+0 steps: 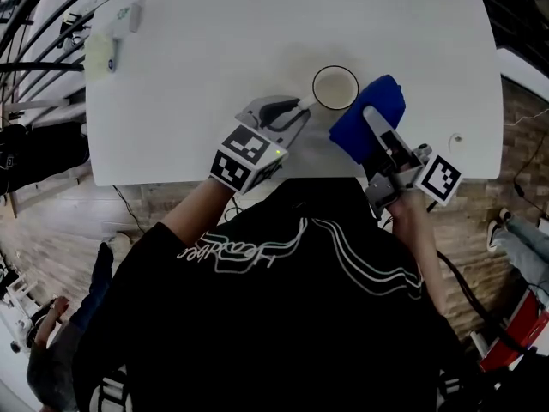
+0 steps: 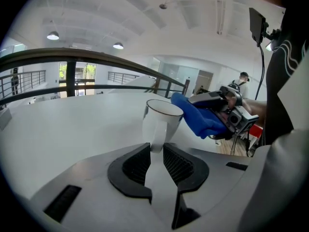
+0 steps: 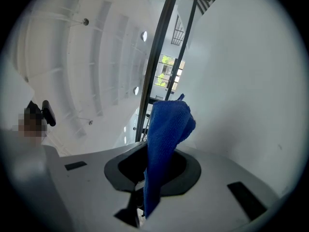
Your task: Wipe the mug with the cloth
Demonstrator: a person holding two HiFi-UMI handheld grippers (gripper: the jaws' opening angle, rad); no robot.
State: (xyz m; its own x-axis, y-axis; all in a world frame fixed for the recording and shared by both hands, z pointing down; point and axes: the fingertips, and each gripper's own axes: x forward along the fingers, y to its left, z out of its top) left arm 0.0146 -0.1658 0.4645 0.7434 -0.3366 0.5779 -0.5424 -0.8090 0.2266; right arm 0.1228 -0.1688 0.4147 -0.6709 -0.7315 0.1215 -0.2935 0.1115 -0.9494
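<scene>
Two things sit close together by the near edge of the white surface (image 1: 257,33), right of its middle: the white mug (image 1: 335,87), upright and dark-rimmed, and the blue cloth (image 1: 388,97) just beside it on its right. The left gripper (image 2: 157,151) has its ribbed fingers (image 2: 137,164) drawn in narrow on the mug's handle, and the mug's body stands just past them. The right gripper (image 3: 153,166) has its fingers clamped on the cloth, which bunches up beyond them and hangs out below. In the left gripper view a fold of the cloth lies against the mug's rim on the side away from the handle, though it is hard to tell from the head view whether they truly touch. A small pale item (image 1: 110,48), too blurred to name, lies near the surface's far left corner.
</scene>
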